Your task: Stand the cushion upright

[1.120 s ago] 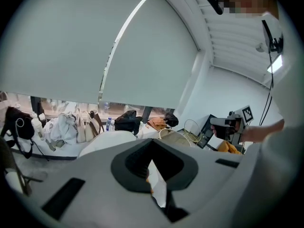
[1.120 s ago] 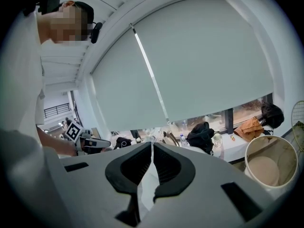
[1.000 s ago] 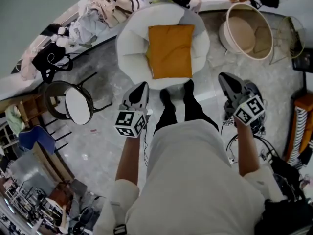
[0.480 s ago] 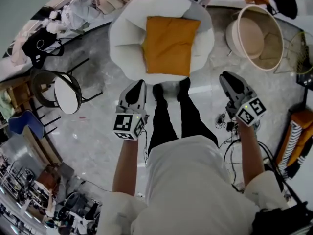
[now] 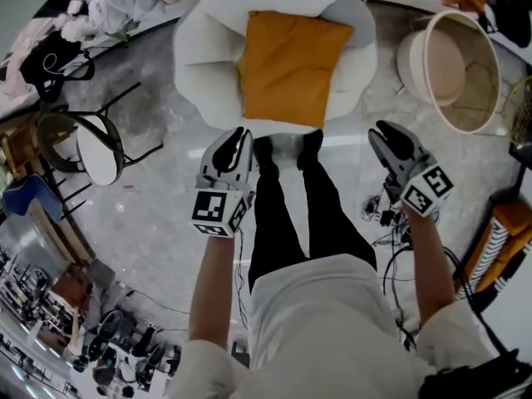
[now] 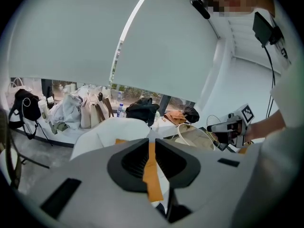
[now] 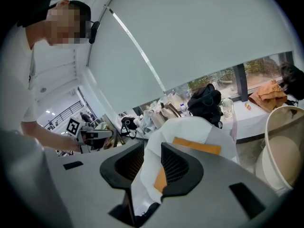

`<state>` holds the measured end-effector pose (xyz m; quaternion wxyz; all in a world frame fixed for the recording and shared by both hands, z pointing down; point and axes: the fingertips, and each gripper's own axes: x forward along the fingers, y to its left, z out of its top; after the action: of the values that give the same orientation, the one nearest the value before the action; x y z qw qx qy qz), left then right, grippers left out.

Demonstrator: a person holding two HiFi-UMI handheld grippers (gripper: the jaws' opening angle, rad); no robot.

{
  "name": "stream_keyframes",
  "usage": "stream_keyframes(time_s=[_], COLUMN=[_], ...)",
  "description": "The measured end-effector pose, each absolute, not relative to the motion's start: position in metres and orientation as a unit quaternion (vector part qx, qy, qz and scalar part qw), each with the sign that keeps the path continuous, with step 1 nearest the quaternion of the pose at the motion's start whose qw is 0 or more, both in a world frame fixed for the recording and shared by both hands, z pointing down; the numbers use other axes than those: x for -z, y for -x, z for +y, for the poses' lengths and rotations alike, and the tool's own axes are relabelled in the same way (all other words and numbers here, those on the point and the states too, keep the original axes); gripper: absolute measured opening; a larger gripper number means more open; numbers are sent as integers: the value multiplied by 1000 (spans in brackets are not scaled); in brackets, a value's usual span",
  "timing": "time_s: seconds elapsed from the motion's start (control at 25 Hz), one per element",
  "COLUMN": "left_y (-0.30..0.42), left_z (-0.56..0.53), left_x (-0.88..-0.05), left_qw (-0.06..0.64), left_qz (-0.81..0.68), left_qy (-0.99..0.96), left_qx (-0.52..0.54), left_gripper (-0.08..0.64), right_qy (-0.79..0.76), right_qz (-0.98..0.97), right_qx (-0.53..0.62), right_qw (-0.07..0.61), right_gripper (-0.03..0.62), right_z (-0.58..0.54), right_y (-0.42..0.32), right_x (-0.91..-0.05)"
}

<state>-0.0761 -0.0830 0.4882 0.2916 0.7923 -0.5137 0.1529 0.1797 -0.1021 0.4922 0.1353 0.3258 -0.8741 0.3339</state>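
Mustard-orange, the cushion (image 5: 291, 69) lies flat on the seat of a round white armchair (image 5: 199, 65), its face turned up and its top edge near the chair's backrest. A person in black trousers (image 5: 283, 214) stands on the grey floor (image 5: 166, 223) just before the chair, with feet at its front edge. The left gripper (image 5: 235, 135) is held beside the left leg, short of the chair and clear of the cushion. Its fingers (image 6: 130, 163) have just been opening and stand a narrow slit apart with nothing between them; the far cushion shows through the gap. The right gripper (image 5: 387, 133) is held out beside the right leg, well apart from the cushion. Its fingers (image 7: 178, 167) have also just been opening, wider than the left pair, and are likewise empty. A round beige basket (image 5: 453, 65) stands on the floor to the right of the chair.
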Motion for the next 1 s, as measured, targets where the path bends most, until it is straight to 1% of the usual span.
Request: stream_keyframes(time_s=[0.28,0.76,1.0], left_y=[72,81,91], left_z=[-97,-105,-120], left_x=[-548,-700,-751], left_qw=[309,357,366], left_qz=[-510,-492,-493], left_qy=[-785,-761,-752], left_qx=[-167,-226,-239], left_gripper=[78,160,191], right_qy=[-312,-304,-299], right_qz=[-868,-843,-836], right_qx=[-351,-395,-404], right_qw=[160,202,219], right_gripper=[138,172,189], right_z=[-115,-126,-136], right_y=[-175,-167,-159], right_x=[-560,-702,-767])
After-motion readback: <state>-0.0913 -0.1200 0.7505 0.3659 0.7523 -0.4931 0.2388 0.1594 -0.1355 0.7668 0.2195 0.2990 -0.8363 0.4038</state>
